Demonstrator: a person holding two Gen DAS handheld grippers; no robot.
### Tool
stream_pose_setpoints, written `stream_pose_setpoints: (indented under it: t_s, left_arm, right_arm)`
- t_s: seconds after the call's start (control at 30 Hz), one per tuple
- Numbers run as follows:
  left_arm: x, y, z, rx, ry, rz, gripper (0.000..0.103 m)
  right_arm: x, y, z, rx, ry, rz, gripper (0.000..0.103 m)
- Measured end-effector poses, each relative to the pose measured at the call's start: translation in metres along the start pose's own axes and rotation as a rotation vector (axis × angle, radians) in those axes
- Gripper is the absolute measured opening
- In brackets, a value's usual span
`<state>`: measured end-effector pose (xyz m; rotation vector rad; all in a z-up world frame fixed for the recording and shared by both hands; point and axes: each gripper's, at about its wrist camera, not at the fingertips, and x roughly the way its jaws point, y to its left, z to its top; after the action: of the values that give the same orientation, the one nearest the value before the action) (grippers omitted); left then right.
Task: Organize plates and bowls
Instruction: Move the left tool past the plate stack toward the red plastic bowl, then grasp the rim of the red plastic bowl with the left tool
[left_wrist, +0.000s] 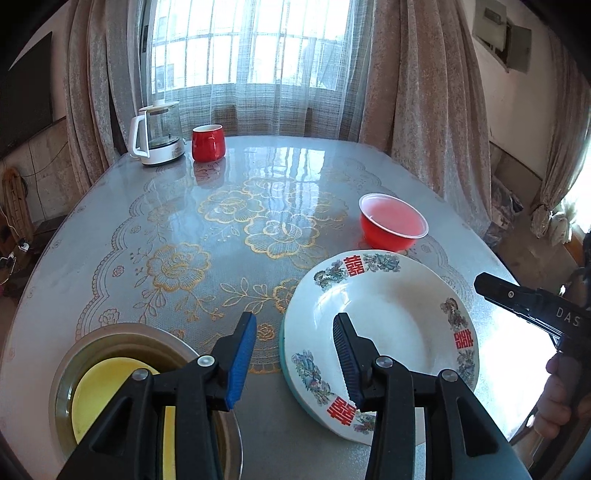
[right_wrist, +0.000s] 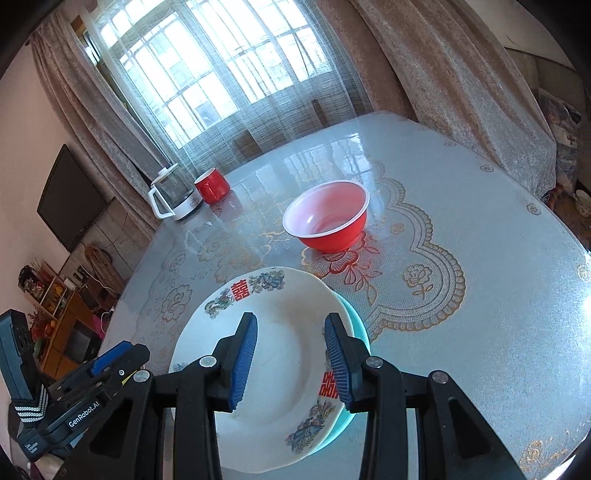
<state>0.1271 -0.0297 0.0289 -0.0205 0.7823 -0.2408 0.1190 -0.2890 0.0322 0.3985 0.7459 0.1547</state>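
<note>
A white plate (left_wrist: 388, 325) with red characters and floral rim lies on top of a teal plate (left_wrist: 284, 354) near the table's front. It shows in the right wrist view (right_wrist: 273, 354) too, with the teal plate (right_wrist: 356, 325) under it. A red plastic bowl (left_wrist: 393, 221) stands behind it, also in the right wrist view (right_wrist: 327, 216). A yellow plate (left_wrist: 110, 391) sits inside a metal basin (left_wrist: 66, 365) at the front left. My left gripper (left_wrist: 295, 358) is open and empty, above the white plate's left edge. My right gripper (right_wrist: 291, 358) is open and empty above the white plate.
A glass kettle (left_wrist: 159, 133) and a red mug (left_wrist: 207, 142) stand at the table's far left edge. The table (left_wrist: 229, 221) carries a floral cloth under glass. Curtains and a window lie behind. A TV (right_wrist: 70, 199) and shelves are to the left.
</note>
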Motion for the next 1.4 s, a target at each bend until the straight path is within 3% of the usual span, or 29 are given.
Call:
stream_pose_setpoints:
  t_s: [0.5, 0.87, 1.23, 1.4]
  left_arm:
    - [0.034, -0.022, 0.017, 0.038, 0.052, -0.006, 0.044]
    - [0.078, -0.023, 0.057, -0.091, 0.136, -0.087, 0.042]
    - [0.133, -0.041, 0.1, -0.175, 0.149, -0.166, 0.039]
    - [0.168, -0.05, 0.113, -0.251, 0.208, -0.201, 0.039]
  right_arm:
    - [0.018, -0.032, 0.028, 0.047, 0.016, -0.011, 0.039]
    - [0.05, -0.052, 0.07, 0.118, 0.022, 0.007, 0.039]
    - [0.096, -0.072, 0.097, 0.178, 0.058, -0.013, 0.039]
    - [0.113, -0.081, 0.102, 0.197, 0.086, -0.025, 0.032]
